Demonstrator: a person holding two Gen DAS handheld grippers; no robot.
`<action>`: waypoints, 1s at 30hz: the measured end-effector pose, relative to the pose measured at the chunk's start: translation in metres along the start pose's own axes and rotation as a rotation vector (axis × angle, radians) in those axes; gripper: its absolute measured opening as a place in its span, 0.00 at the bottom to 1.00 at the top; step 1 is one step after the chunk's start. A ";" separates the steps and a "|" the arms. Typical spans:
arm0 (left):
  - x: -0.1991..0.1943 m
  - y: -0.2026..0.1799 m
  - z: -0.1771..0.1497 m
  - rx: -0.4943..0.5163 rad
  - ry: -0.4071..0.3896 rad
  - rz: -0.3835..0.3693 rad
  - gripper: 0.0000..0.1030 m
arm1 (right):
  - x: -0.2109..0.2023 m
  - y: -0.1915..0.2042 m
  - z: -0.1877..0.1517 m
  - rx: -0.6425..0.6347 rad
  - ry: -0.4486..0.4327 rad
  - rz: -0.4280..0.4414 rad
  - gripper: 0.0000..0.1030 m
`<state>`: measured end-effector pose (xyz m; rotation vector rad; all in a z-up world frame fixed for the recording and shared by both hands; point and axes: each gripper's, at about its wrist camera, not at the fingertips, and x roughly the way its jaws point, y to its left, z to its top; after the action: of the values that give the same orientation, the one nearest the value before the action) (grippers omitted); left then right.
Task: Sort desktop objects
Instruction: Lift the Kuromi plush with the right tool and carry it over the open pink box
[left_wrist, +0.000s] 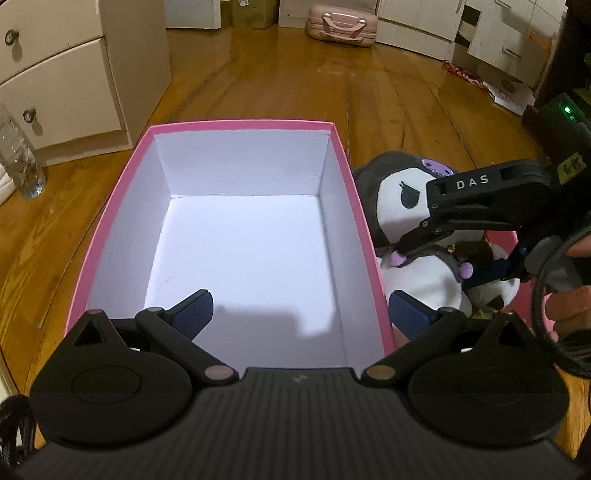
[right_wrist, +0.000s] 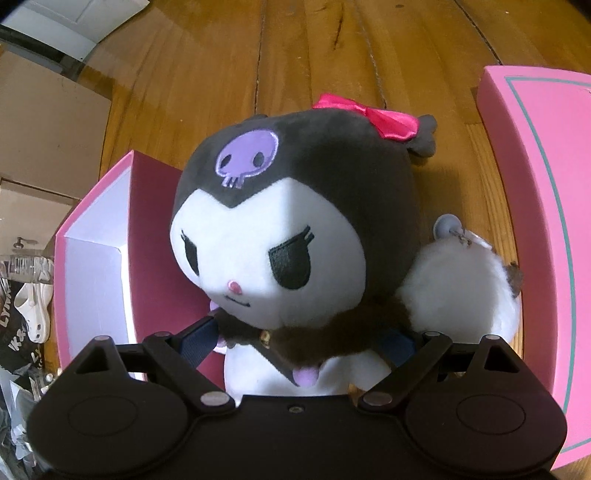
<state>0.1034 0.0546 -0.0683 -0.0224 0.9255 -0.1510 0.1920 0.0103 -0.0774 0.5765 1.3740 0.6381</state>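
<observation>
A Kuromi plush (right_wrist: 280, 229), black hood, purple skull, pink bow, sits upright on the wood floor and leans on the outer wall of an open pink box (right_wrist: 92, 206). My right gripper (right_wrist: 299, 341) stands open with a blue pad on each side of the plush's neck. In the left wrist view, the plush (left_wrist: 399, 199) is just right of the box (left_wrist: 354, 206), whose white inside holds nothing. My left gripper (left_wrist: 300, 313) is open over the box's near end and straddles its right wall. My right gripper (left_wrist: 443, 258) reaches in from the right.
A pink lid (right_wrist: 535, 221) lies right of the plush, with a white fluffy toy (right_wrist: 458, 288) between them. A clear bottle (left_wrist: 18, 162) and a drawer unit (left_wrist: 55, 74) stand at the left. A pink case (left_wrist: 341, 26) and cabinets line the far wall.
</observation>
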 end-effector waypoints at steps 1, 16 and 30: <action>-0.001 -0.001 0.000 -0.002 -0.003 -0.006 1.00 | 0.001 0.000 0.001 -0.001 -0.001 -0.003 0.93; -0.006 0.003 -0.010 -0.032 0.001 -0.016 1.00 | 0.017 0.007 0.008 -0.060 -0.012 -0.011 0.96; 0.002 -0.001 0.008 0.004 -0.011 0.000 1.00 | 0.005 0.001 0.012 -0.080 -0.058 0.032 0.76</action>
<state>0.1104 0.0530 -0.0649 -0.0192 0.9144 -0.1522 0.2046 0.0143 -0.0790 0.5501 1.2816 0.6939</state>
